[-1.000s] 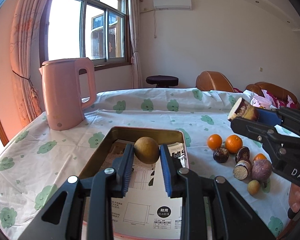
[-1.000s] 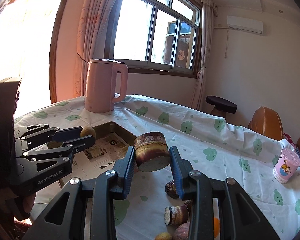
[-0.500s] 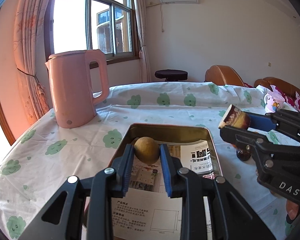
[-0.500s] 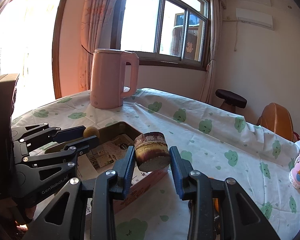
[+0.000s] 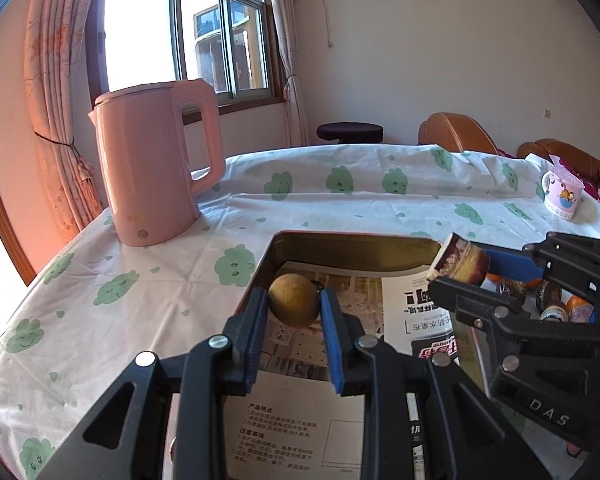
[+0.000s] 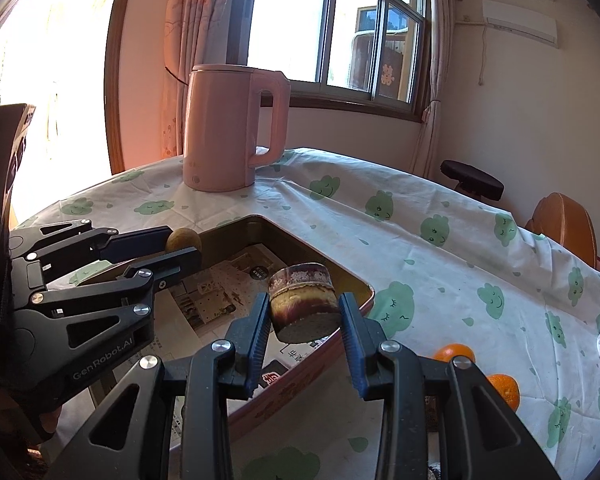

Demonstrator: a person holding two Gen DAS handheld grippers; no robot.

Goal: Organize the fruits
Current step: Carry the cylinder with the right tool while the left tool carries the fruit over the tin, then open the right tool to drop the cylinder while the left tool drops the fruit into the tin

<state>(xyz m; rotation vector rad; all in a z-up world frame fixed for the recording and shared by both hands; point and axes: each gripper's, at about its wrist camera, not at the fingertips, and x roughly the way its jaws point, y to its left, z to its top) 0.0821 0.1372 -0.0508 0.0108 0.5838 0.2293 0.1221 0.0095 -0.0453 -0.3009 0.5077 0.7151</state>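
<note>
Fruits are seen, in the left wrist view, brought over the tin [image 5: 342, 246], the round yellow fruit [image 5: 294, 300] clamped by the left gripper [image 5: 294, 312] at 6 o'clock; in the right wrist view, the cut purple piece [image 6: 305, 302] is gripped by the right gripper [image 6: 305, 328] above the tin's 3 o'clock rim, so release is judged near.

The left gripper [image 5: 294, 344] is built of matte black plastic links shaped like open triangles, joined by round silver screws. Its two fingers [image 5: 256, 332] carry ribbed blue pads on their inner faces. Seen from the right wrist, the side of this gripper bears the white lettering "GenRobot.AI" on its lowest link, beside a flat black block that rises at the picture's left edge. The right gripper [image 6: 305, 340] has the same make: black triangular links, silver screw heads, blue ribbed pads on its fingers [image 6: 352, 340]. From the left wrist its side plate shows the white letters "DAS", with a solid blue pad running along the upper finger.
</note>
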